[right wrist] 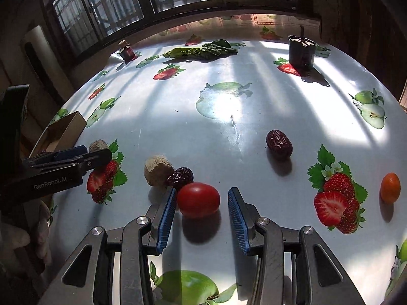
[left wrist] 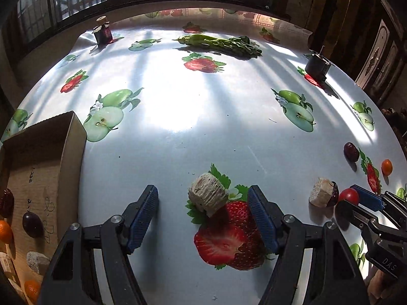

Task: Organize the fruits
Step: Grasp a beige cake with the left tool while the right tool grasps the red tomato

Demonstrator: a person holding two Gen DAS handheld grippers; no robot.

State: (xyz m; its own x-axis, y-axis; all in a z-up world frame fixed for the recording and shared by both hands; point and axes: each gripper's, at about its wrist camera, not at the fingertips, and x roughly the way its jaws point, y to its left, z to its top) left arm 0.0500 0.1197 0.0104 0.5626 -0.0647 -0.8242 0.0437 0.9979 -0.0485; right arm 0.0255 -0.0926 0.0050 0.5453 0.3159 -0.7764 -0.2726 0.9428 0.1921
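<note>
My left gripper [left wrist: 203, 204] stands open over the table, and a beige ridged chunk [left wrist: 207, 194] lies between its blue pads without touching either. In the right wrist view my right gripper [right wrist: 202, 207] is open around a red tomato [right wrist: 198, 198]: the left pad is close against it and the right pad stands apart. Just beyond the tomato lie a second beige chunk [right wrist: 158, 169] and a dark wrinkled date [right wrist: 181, 175]. Another date [right wrist: 279, 139] and an orange kumquat [right wrist: 390, 187] lie further right. The left gripper [right wrist: 94, 153] shows at the left edge.
An open cardboard box [left wrist: 73, 137] at the table's left holds dates, kumquats and beige chunks. Leafy greens [left wrist: 223, 43], a small jar [left wrist: 103, 34] and a dark can [left wrist: 316, 66] stand at the far side. The tablecloth carries printed strawberries and apples.
</note>
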